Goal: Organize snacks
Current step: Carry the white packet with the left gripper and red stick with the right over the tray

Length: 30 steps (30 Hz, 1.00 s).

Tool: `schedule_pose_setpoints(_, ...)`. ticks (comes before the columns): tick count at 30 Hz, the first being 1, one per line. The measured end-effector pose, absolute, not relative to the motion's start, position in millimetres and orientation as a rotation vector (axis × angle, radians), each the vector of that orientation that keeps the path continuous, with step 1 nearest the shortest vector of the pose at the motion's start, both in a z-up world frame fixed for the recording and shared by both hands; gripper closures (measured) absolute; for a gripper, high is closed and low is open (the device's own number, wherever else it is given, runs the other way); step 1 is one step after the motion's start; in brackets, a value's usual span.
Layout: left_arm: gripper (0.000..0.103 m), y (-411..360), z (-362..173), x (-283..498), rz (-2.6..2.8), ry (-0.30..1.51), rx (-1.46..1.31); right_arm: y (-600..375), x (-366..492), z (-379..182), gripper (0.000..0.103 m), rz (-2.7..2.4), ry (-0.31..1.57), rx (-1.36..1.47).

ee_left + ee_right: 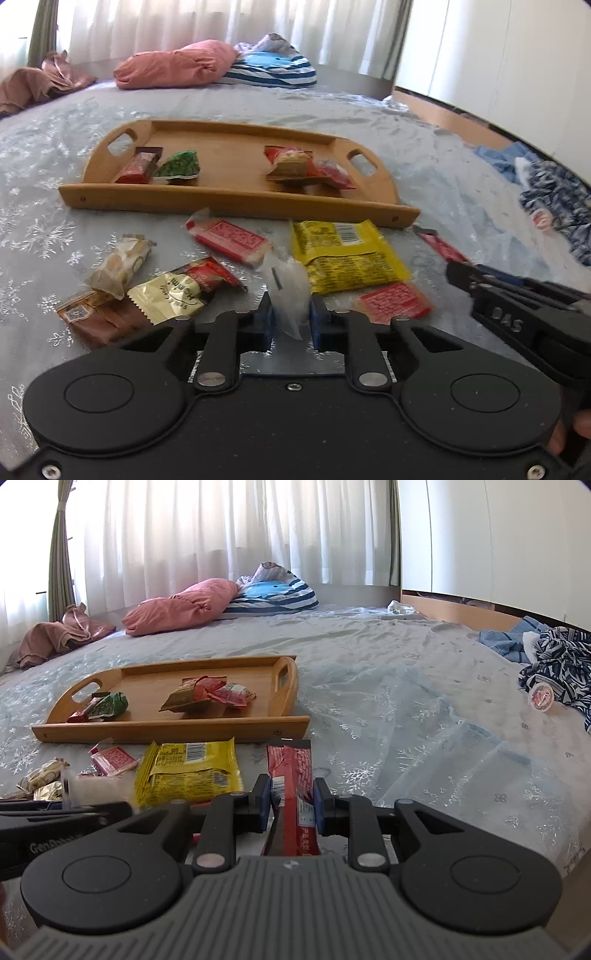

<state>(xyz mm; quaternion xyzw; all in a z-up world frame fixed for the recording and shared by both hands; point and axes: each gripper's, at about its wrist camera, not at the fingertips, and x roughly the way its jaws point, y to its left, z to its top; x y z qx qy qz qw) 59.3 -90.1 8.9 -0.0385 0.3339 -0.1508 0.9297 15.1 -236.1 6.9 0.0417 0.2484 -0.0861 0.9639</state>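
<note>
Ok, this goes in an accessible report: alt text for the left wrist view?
The left gripper pinches a clear wrapper above snack packets scattered on a grey bedspread. Behind them a wooden tray holds several snacks; the right gripper grips a red bar.

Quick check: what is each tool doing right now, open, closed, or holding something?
Left tool: closed on a clear, whitish snack wrapper.
Right tool: closed on a red snack bar.
</note>
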Motion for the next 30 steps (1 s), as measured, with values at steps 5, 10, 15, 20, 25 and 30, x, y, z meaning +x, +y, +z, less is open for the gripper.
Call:
schedule_pose_setpoints(5,0.088,-85.9,16.6,51.5,-0.321,0.676,-0.074,-236.7,15.2,11.0,0.075,-0.174,0.492,0.095)
schedule_pose_setpoints(10,0.088,-77.0,35.6,48.6,-0.328,0.645,-0.1,-236.0,20.9,18.7,0.075,-0.158,0.483,0.103)
schedule_pose_setpoints(15,0.088,-59.9,58.9,70.0,-0.328,0.616,-0.132,-236.6,45.7,29.6,0.075,-0.141,0.483,0.114)
schedule_pose_setpoints(20,0.088,-39.0,76.9,115.0,-0.305,0.609,-0.154,-240.9,80.5,44.3,0.075,-0.124,0.488,0.129)
schedule_pose_setpoints(25,0.088,-29.5,75.2,164.6,-0.292,0.67,-0.216,-245.0,122.4,45.5,0.075,-0.128,0.535,0.143)
schedule_pose_setpoints(30,0.088,-38.5,61.4,200.1,-0.296,0.706,-0.207,-247.3,154.9,36.4,0.075,-0.141,0.59,0.159)
